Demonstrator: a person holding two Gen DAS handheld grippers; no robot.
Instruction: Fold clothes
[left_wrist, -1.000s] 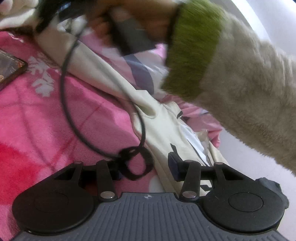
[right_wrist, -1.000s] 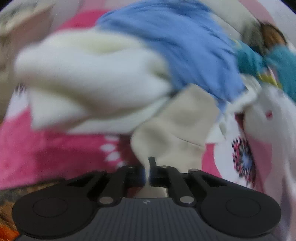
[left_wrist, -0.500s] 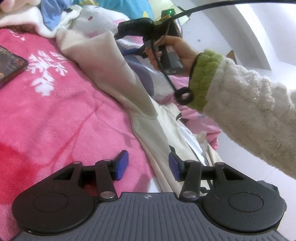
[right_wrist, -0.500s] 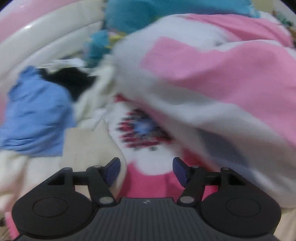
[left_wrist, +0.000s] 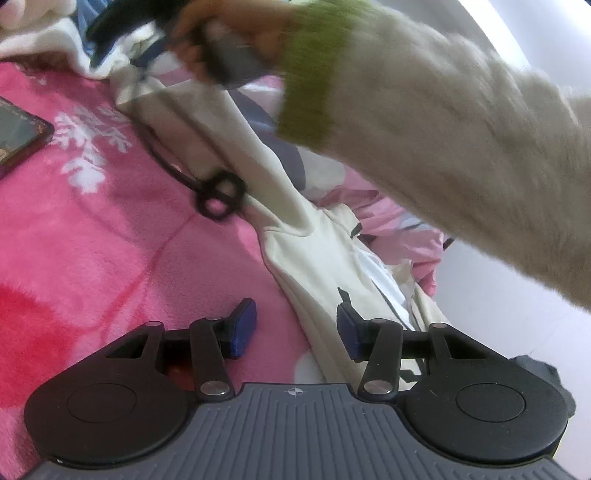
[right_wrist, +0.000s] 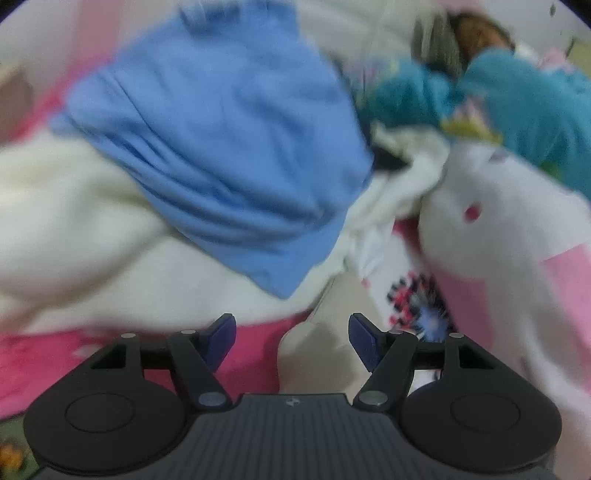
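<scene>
Left hand-held gripper (left_wrist: 295, 326): blue pads apart, nothing clamped, straddling the edge of a smooth cream garment (left_wrist: 314, 254) stretched diagonally across a fluffy pink blanket (left_wrist: 92, 240); a fleecy sleeve (left_wrist: 461, 155) crosses overhead. Right hand-held gripper (right_wrist: 291, 336): pads apart and empty over a cream cloth end, with a creased blue garment (right_wrist: 229, 155) piled behind, visible only here.

Two grippers: the left gripper (left_wrist: 295, 328) and the right gripper (right_wrist: 291, 332). One cream garment (left_wrist: 314, 258), one blue garment (right_wrist: 221, 147), one pink blanket (left_wrist: 92, 240), one dark tablet (left_wrist: 18, 136).
</scene>
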